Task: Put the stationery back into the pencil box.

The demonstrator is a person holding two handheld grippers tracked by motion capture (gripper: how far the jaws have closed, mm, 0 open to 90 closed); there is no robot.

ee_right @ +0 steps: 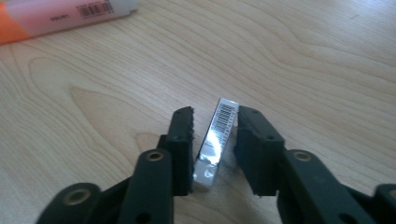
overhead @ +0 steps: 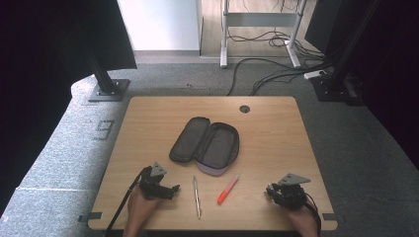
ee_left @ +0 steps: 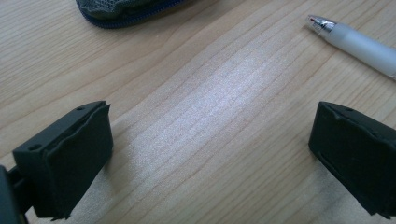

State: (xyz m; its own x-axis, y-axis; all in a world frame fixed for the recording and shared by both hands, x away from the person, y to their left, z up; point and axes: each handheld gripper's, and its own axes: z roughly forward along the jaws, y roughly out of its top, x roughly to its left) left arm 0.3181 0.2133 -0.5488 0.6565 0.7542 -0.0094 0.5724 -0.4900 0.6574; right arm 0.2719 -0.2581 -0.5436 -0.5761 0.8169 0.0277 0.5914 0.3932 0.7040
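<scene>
1. High view: I'm resting both hands near the table [overhead: 148,106]'s near edge. The pencil case [overhead: 206,145] is lying unzipped and open mid-table, nothing visibly packed in it yet. The pen [overhead: 197,196] and the orange marker [overhead: 228,189] are lying loose between my grippers, so by my read the packing is barely starting. The left gripper [overhead: 170,190] is sitting just left of the pen, the right gripper [overhead: 274,191] well right of the marker. Free board all round the case; the near edge is close behind both hands.

2. Left gripper view: I'm holding my jaws wide apart, nothing between them, just bare wood. The pen tip is showing upper right, the case rim at the top. Clear run to either.

3. Right gripper view: I'm closing my jaws around a small white eraser [ee_right: 216,138] with a barcode. The left pad looks in contact, a thin gap is showing at the right pad, so not clamped yet. The marker is lying at the upper left, well apart.
</scene>
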